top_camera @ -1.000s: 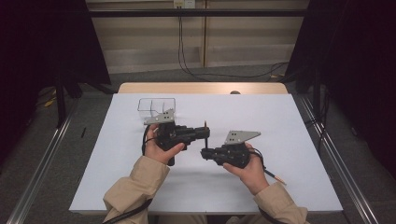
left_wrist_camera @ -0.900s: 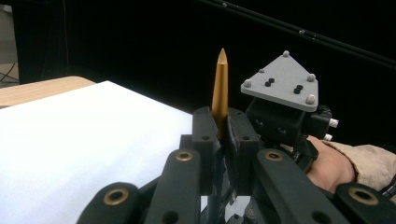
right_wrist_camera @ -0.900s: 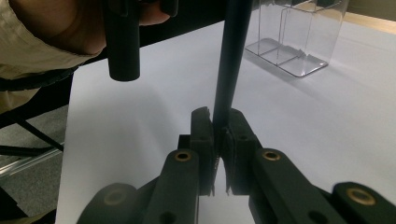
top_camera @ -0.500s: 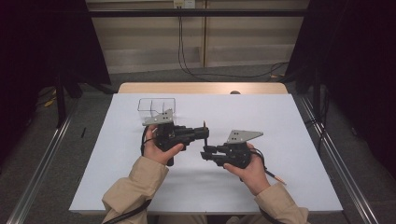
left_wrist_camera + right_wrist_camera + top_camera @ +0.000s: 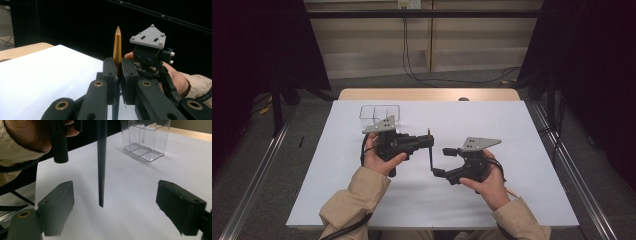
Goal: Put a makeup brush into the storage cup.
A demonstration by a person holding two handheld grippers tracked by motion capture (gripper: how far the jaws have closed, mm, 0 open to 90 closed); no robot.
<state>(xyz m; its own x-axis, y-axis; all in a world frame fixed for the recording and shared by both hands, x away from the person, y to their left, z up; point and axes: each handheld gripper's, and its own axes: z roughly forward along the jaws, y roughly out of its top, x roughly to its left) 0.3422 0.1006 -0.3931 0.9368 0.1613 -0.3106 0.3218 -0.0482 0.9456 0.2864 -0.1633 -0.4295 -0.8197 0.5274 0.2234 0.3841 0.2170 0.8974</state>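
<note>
Two grippers meet above the white table [image 5: 532, 150]: the left gripper [image 5: 428, 142] is clamped on a thin black brush [image 5: 430, 152] (gold tip up), while the right gripper [image 5: 443, 161] has just been opening, its jaws wide apart around the handle without touching.

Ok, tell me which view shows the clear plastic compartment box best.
The right gripper view: the clear plastic compartment box stands close, its dividers and floor plain on the white table, though its top is cut off. In the high view the box appears whole but small, behind the left tool.
</note>
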